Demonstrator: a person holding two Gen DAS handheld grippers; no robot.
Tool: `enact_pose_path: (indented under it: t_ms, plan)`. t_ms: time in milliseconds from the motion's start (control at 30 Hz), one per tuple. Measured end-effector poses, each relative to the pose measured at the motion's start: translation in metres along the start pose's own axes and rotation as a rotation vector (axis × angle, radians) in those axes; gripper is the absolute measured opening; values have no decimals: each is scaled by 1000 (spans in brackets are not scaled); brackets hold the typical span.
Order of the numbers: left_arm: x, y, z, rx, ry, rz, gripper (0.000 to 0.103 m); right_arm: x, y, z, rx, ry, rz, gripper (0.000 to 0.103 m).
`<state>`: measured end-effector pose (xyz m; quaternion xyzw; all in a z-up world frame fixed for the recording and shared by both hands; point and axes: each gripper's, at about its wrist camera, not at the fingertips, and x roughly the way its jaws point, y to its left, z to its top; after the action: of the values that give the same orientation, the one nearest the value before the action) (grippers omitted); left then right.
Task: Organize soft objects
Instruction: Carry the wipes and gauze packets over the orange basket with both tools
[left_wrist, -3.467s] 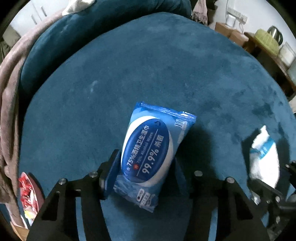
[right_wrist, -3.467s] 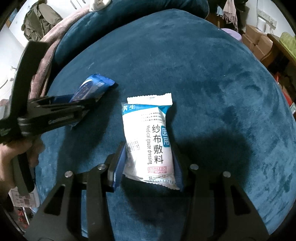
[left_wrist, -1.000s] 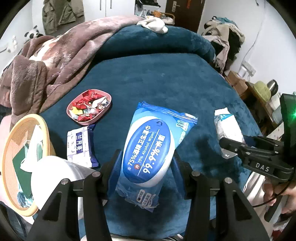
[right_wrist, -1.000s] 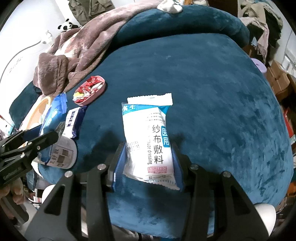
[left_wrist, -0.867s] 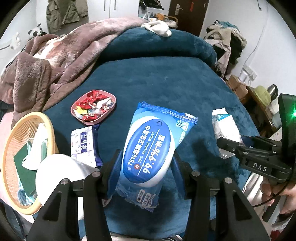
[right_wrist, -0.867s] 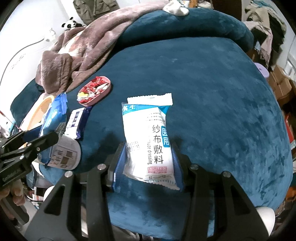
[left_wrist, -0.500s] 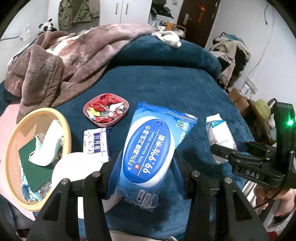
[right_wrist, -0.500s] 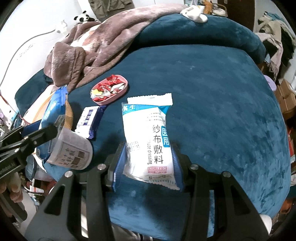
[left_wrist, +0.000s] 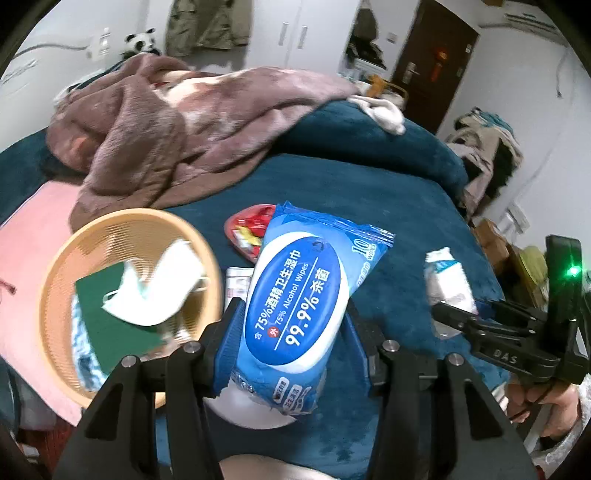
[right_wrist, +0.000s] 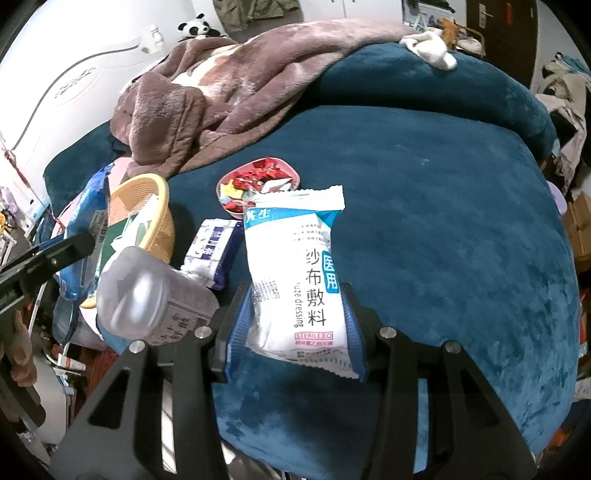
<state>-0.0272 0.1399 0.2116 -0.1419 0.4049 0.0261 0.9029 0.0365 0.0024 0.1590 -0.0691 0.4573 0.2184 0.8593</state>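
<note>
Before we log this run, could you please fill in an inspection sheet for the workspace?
Surface: blue plush bed cover.
Job's things: wipes pack and gauze pack, both held; yellow basket holding a face mask.
Clutter: candy dish, small tissue pack, plastic jar, brown blanket.
Grippers: left hand-held gripper shut on wipes; right hand-held gripper shut on gauze.
Cables: nothing seen.
Surroundings: door, clothes pile.
</note>
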Motion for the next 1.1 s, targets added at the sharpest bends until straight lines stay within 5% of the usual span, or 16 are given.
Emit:
enact_pose_path:
  t_ms: [600, 1100]
  plan:
    - [-17, 132, -13, -219, -33, 151, 53, 17, 53, 28, -93, 13, 37, 47]
    - [-7, 187, -30, -310, -3, 233, 53, 36, 135, 44, -202, 35, 145, 47]
